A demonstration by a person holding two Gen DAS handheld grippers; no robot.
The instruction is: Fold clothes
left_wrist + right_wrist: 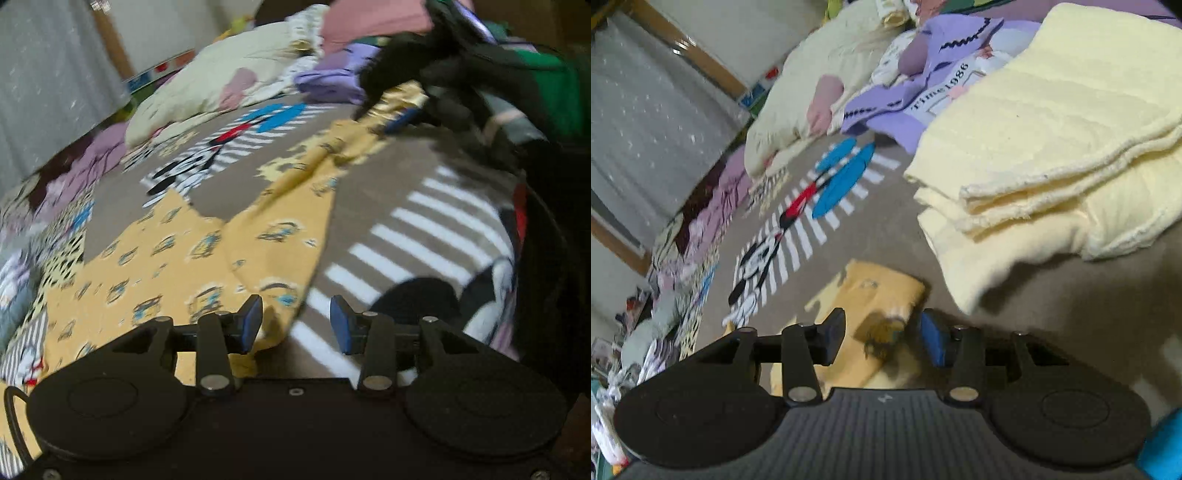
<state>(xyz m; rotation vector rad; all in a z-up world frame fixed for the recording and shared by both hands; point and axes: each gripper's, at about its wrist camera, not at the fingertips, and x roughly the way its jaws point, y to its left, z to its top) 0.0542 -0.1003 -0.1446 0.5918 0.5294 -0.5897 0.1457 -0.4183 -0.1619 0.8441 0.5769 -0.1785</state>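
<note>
Closest in, the left gripper (295,325) is hovering with its jaws wide apart right over the near corner of the yellow printed garment (207,251), which is lying spread flat on the grey cartoon blanket (406,192), and nothing is pinched yet. The right gripper (881,334) is sitting at the other end of the same garment, jaws also wide, with the bunched yellow edge lying between the fingers but not clamped as far as I can tell. If I were doing this fold, I'd be closing both sets of jaws on the garment's edge only, making sure the blanket underneath isn't getting caught, then lifting both corners evenly so the cloth is folding along a straight line instead of twisting. A little farther out on the right, a folded pale yellow towel stack (1052,147) is resting just beside the garment, so I'd be keeping the swing away from it. Beyond that, a purple shirt (923,99) and a cream pillow (827,74) are lying at the far end, well apart from the work.
</note>
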